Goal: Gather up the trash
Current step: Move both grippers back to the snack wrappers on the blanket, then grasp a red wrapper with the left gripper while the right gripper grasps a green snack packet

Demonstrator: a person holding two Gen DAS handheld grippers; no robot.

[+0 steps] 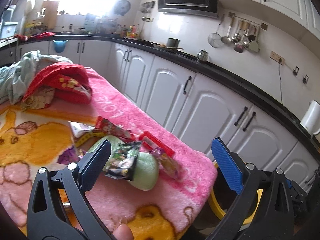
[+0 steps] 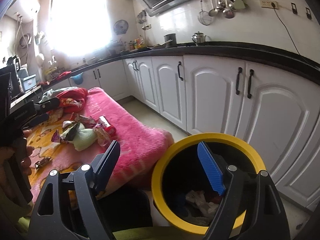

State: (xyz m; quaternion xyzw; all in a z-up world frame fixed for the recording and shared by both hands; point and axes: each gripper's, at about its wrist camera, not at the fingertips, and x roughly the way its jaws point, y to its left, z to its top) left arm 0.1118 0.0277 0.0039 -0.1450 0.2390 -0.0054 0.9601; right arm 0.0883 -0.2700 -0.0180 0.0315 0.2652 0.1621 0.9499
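Note:
Several snack wrappers lie on a pink and orange blanket [image 1: 140, 198]: a dark green wrapper [image 1: 124, 163] on a pale green pouch [image 1: 147, 173], a red wrapper [image 1: 157, 145], a long red one [image 1: 114, 129] and a purple one [image 1: 67, 156]. My left gripper [image 1: 162, 160] is open and empty, just above this pile. The pile also shows in the right wrist view [image 2: 86, 129]. My right gripper [image 2: 160, 162] is open and empty, above the yellow-rimmed bin [image 2: 160, 170], which holds crumpled trash [image 2: 200, 200]. The left gripper [image 2: 43, 110] shows at left there.
Red and pale green cloths [image 1: 58, 84] are heaped at the blanket's far end. White cabinets [image 1: 200, 108] with a black counter run along the right. A small dark wrapper [image 2: 43, 162] lies near the blanket's near edge. A white kettle [image 1: 311, 118] stands on the counter.

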